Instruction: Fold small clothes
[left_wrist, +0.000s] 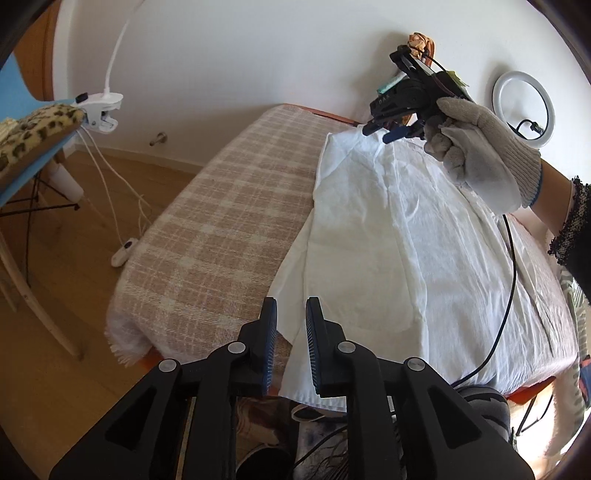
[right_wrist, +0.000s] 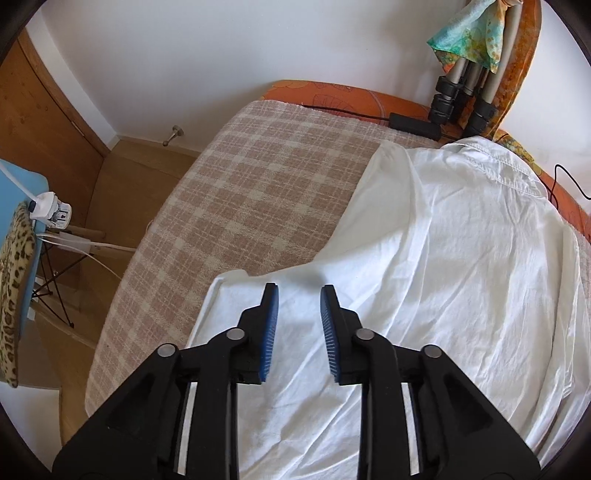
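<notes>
Presently we find the white shirt (left_wrist: 399, 236) spread on the checked blanket (left_wrist: 207, 221) over the bed, its long axis running from the collar at the far, wall end towards the near edge, where its hem hangs over. Our left gripper (left_wrist: 291, 325) hovers above that near left corner with its jaws slightly parted and nothing between them; the cloth lies just beyond and below its tips. Our right gripper (right_wrist: 299, 314), held in a gloved hand (left_wrist: 484, 147), is released too, its jaws wider apart and empty. In its own view it sits over the folded-in left flap (right_wrist: 258, 295). We judge the left gripper nearer the hem and the right nearer the collar (right_wrist: 491, 162), so a lengthwise fold would start from those two ends.
</notes>
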